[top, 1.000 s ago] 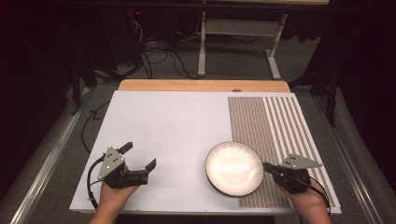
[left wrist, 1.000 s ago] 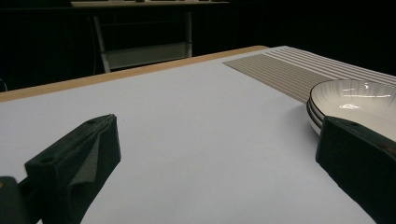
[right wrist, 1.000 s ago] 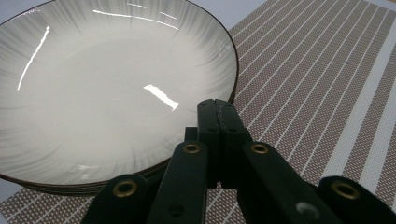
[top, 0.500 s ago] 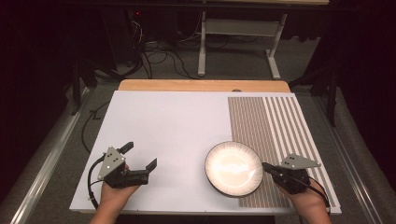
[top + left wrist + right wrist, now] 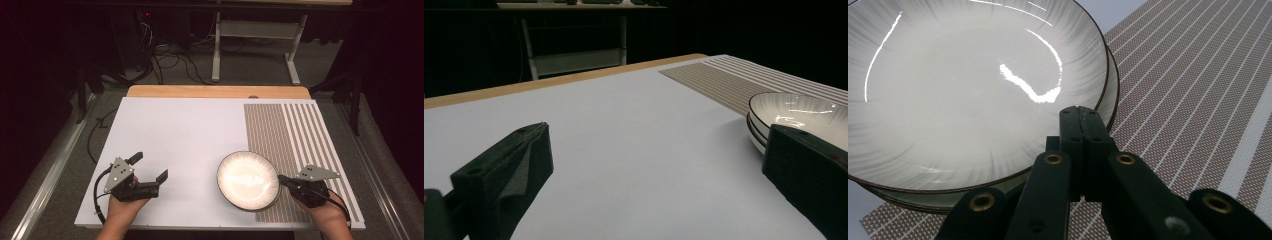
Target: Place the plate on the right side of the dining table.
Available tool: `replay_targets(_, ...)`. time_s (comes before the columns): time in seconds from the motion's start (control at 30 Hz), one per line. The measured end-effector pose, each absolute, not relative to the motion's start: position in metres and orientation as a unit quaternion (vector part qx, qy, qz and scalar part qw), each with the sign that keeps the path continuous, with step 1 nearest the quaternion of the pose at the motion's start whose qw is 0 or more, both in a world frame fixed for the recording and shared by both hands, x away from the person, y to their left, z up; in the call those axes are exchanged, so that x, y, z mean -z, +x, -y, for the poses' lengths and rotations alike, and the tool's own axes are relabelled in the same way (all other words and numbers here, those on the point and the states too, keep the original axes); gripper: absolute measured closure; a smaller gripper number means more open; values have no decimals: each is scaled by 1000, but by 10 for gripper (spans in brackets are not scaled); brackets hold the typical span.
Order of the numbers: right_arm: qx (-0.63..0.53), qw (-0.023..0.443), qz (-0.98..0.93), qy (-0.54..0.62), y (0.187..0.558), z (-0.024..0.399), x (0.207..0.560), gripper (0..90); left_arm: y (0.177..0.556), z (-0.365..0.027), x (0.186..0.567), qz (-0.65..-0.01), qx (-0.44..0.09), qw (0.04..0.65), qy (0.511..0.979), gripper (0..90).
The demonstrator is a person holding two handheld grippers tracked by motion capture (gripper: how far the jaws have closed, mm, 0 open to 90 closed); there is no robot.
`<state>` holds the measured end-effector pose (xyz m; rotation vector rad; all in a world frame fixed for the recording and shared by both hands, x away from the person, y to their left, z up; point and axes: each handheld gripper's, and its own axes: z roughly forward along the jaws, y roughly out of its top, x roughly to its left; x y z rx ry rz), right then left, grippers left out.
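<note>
A: Well, from the high view first: the plates [image 5: 248,180] sit at the near edge of the white board [image 5: 180,145], half over the striped mat [image 5: 295,135]. The right gripper [image 5: 282,180] has its jaws together, with the tips at the plates' right rim. The left gripper [image 5: 150,167] rests well apart to the left, jaws wide apart and nothing between them.

B: Plates, plural?

A: The left gripper view settles it: two rims stacked, one plate [image 5: 796,117] nested in another. Its own gripper [image 5: 649,170] stands open over bare board.

B: And the right gripper view?

A: There the right gripper [image 5: 1081,117] shows its jaws pressed flat together, lying over the rim of the stack [image 5: 968,90]. I see no rim pinched between them, though the exact contact under the tips is hidden.

B: How would they handle?

A: Glazed ceramic by the shine, I'd judge: stiff, fairly heavy for a pinch, slick and breakable. The thin dark rim is the only hold, top plate alone, since the two nest closely.

B: Anything unclear?

A: Glare washes out the bowl's centre from above, and the near side of the stack is cut off behind the jaws.
</note>
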<state>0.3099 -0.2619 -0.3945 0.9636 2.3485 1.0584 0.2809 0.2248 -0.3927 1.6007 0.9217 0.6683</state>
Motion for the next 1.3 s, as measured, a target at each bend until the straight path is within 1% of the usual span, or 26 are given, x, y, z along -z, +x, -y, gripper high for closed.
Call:
replay_targets(0.23, -375, 182, -848, 329, 311, 249, 397, 900, 280, -224, 392, -389, -283, 558, 677, 5)
replay_targets(1.13, -378, 174, -848, 327, 314, 249, 398, 900, 279, -225, 390, -391, -283, 563, 671, 5)
replay_targets(1.23, -376, 168, -853, 322, 313, 245, 399, 900, 280, -224, 390, -392, -281, 563, 671, 5)
replay_targets(1.3, -371, 174, -857, 314, 313, 241, 399, 900, 280, -224, 390, -392, -280, 563, 671, 5)
